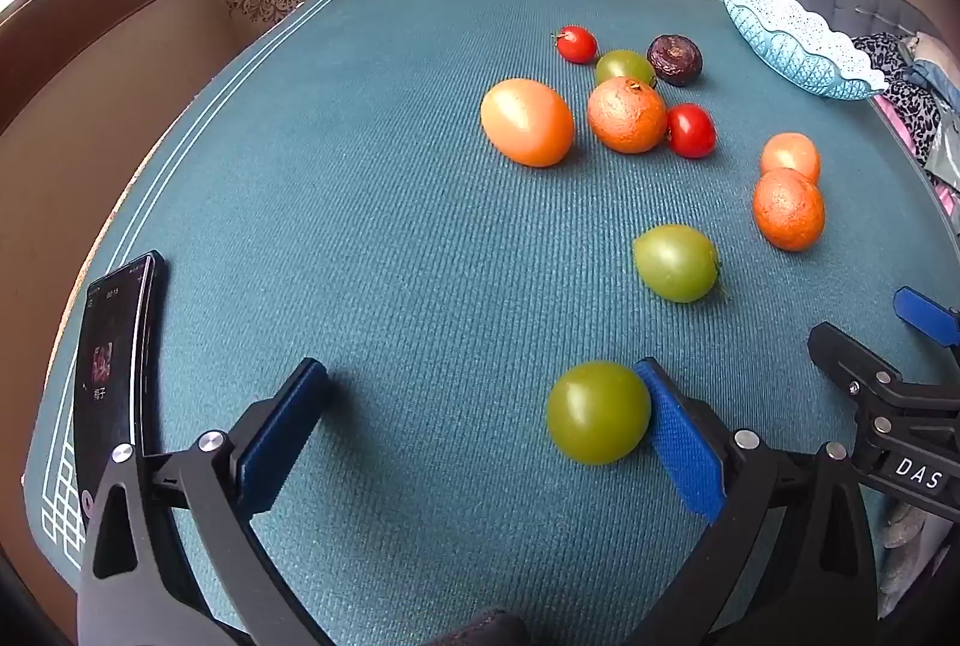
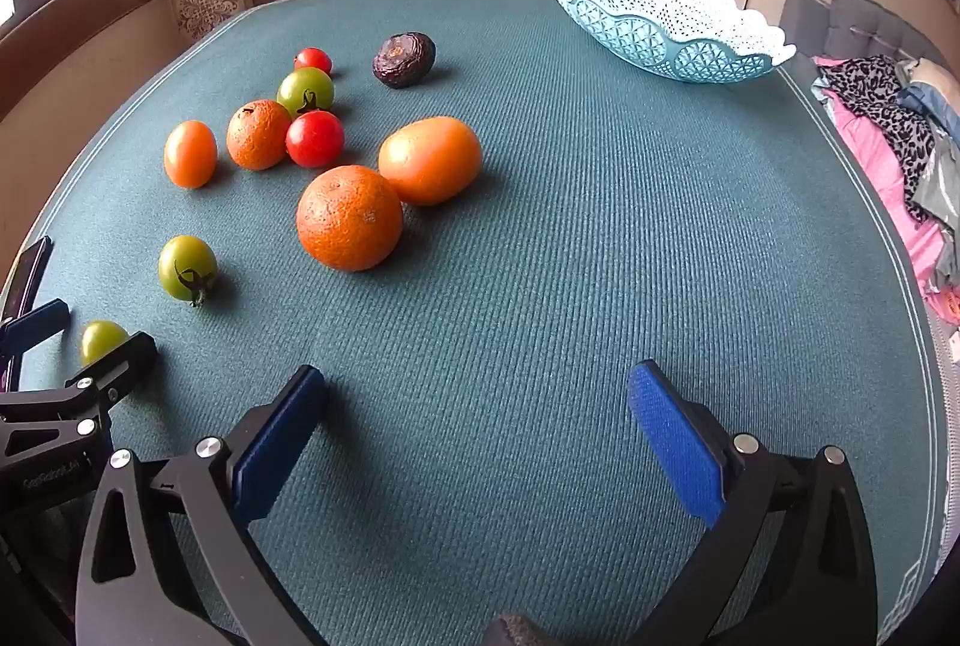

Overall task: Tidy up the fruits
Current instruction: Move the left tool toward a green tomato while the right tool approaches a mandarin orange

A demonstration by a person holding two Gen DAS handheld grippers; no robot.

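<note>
green tomato [image 1: 597,412] against left gripper's [image 1: 480,418] right pad

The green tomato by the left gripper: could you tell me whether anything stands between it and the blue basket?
Possibly. The green tomato lies between the open left gripper's fingers, against its right finger. Toward the blue basket, another green tomato and two orange fruits lie near the table-level path; lifting over them avoids them.

Reads "DAS" in white on the right claw [image 1: 927,313]. Shows "00:15" and small unreadable characters on the phone [image 1: 114,364] screen.
</note>
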